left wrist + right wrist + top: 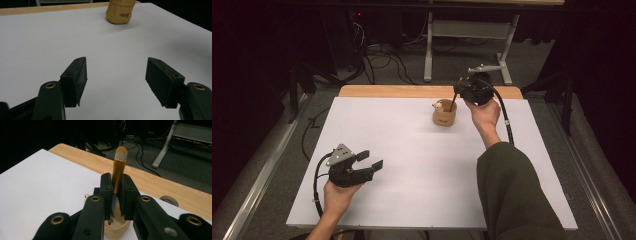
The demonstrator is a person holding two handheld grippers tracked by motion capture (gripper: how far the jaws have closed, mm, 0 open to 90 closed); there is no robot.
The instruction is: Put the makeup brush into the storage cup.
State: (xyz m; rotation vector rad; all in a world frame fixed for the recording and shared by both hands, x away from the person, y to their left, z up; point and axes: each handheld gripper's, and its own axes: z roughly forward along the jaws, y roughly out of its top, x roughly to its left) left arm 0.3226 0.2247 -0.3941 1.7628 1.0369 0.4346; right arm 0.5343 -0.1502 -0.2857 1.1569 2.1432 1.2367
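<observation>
Only the small tan wooden cup (444, 116) at upper centre blocks the wide white tabletop (412, 150); open surface stretches everywhere else around it.

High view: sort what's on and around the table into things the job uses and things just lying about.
In use:
- makeup brush, clamped in the right gripper
- tan cup under it, another brush inside

Lying about:
- left gripper, jaws open and holding nothing
- tape roll on the wooden edge
- floor cables
- desk frame behind
</observation>
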